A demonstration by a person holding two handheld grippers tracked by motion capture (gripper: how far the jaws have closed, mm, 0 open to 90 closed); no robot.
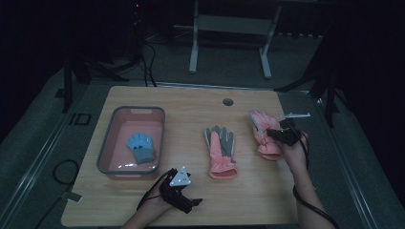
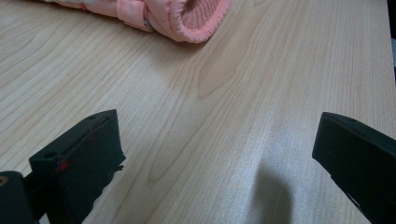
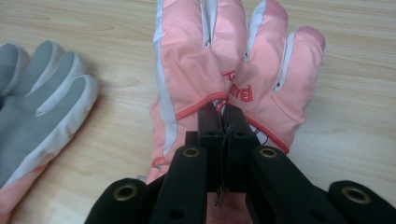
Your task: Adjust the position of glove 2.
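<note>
Two pink winter gloves lie on the wooden table (image 1: 191, 102). One pink glove (image 1: 264, 136) at the right has my right gripper (image 1: 278, 133) shut on its back fabric; in the right gripper view the jaws pinch the glove (image 3: 233, 70) near its red lettering, gripper (image 3: 224, 109). The other pink glove (image 1: 220, 152) lies palm up, grey side showing, mid-table, and its grey fingers (image 3: 37, 107) show left in the right gripper view. My left gripper (image 1: 184, 195) rests near the front edge, open, nothing between its jaws (image 2: 215, 158). The glove's pink cuff (image 2: 187, 18) lies beyond it.
A pink bin with a grey rim (image 1: 107, 143) stands at the table's left and holds a small blue glove (image 1: 142, 148). A round cable hole (image 1: 228, 101) sits near the far edge. A white table frame (image 1: 229, 28) stands beyond.
</note>
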